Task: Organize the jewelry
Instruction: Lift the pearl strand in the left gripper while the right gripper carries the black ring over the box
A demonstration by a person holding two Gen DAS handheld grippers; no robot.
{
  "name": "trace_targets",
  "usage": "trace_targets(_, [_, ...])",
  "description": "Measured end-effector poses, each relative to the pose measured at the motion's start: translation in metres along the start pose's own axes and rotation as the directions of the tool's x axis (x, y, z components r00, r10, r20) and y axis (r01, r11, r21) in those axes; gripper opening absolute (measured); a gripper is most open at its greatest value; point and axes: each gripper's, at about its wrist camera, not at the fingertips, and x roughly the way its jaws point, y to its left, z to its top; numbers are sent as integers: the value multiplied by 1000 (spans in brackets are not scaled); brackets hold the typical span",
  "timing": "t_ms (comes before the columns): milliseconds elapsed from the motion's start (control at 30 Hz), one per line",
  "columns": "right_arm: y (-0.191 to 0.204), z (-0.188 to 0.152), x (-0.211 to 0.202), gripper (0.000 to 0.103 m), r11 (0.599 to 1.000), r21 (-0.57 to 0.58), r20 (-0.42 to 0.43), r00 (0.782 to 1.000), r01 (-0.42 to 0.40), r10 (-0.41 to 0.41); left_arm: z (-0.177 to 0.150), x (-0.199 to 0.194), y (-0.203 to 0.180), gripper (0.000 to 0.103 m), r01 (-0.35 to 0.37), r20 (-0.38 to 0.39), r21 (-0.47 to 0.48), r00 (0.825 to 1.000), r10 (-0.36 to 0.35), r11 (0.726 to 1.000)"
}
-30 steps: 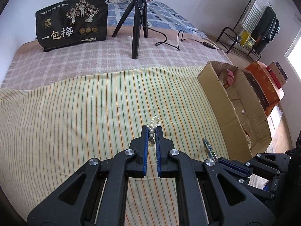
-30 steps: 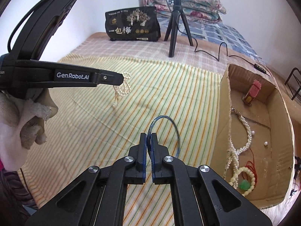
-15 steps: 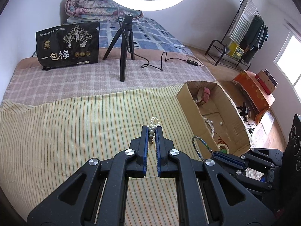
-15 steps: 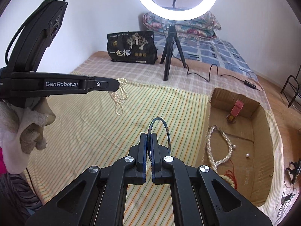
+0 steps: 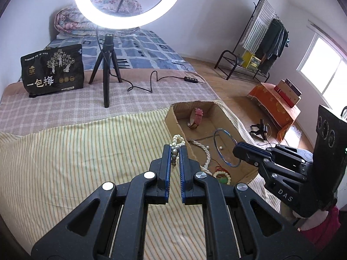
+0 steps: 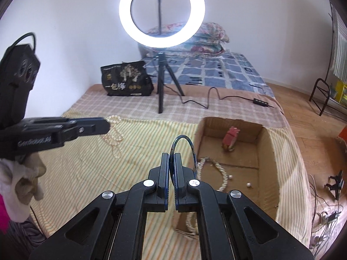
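Left wrist view: left gripper (image 5: 174,149) clamped on pearl strand (image 5: 176,144), lifted above striped cloth (image 5: 65,162) beside cardboard box (image 5: 173,121). Right gripper (image 5: 236,150) pinches blue bangle (image 5: 225,147) over box; red watch (image 5: 196,118) and pearl necklace (image 5: 205,151) inside.

Right wrist view: right gripper (image 6: 171,159) closed on bangle (image 6: 184,145) at box (image 6: 266,143) edge. Left gripper (image 6: 104,125) holds strand (image 6: 115,134) dangling over cloth (image 6: 86,169).

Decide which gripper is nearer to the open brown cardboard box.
Right. The right gripper holds the thin blue bangle over the open brown cardboard box. The left gripper, clamping the white pearl necklace, hangs over the striped cloth beside it.
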Motion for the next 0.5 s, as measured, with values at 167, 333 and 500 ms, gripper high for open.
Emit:
trace_targets(167, [-31,1,-5,2,998,59,6,1000,30,-30,-2,11,-29,5,42,-13,30,999,-41,999])
trace_targets(333, [-57,2,-6,2,993,111,7,999,49,-50,-4,25,-55,5,80,-33,53,996,-79,995])
trace_targets(500, [-76,2,0,2,989,141,-9,999,54,-53,-7,43,-77,5,117,-58,61,992,-114,991])
